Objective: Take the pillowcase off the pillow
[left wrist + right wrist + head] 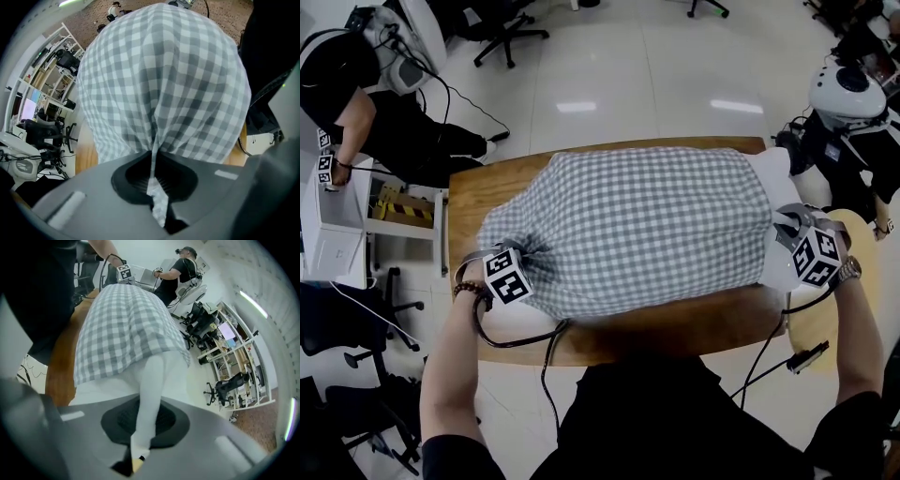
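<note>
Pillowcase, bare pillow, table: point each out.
pillowcase (628,225), head view, middle of the checked cloth
pillow (152,377), right gripper view, white fold outside the case
table (478,189), head view, bare wood at left end

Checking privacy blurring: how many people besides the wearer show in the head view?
2. A person in black is at the top left; a person in a white helmet is at the top right edge. Others may be out of frame.
</note>
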Action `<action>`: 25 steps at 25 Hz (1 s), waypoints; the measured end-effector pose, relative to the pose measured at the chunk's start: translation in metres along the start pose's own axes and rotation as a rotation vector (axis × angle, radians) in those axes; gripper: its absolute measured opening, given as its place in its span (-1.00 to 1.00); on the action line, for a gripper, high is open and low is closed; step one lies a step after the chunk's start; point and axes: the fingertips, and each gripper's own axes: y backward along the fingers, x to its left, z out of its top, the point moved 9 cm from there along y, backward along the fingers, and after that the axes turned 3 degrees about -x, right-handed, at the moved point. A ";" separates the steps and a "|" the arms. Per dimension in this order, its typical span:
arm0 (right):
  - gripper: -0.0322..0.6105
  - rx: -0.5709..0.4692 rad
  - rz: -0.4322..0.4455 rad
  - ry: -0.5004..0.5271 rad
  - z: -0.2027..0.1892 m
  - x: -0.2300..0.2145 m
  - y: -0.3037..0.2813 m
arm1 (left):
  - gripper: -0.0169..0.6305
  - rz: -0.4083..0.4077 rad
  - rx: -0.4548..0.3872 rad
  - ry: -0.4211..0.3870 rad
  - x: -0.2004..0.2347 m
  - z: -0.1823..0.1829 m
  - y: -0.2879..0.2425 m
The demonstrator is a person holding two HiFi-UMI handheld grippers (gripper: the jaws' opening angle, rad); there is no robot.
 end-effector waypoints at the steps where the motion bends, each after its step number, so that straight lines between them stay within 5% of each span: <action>1: -0.84 0.005 -0.005 -0.001 0.001 0.001 0.003 | -0.92 0.001 0.003 0.005 -0.001 -0.003 0.002; 25: -0.85 0.140 -0.118 -0.077 -0.027 0.016 0.069 | -0.92 0.061 0.045 0.168 -0.032 -0.068 0.048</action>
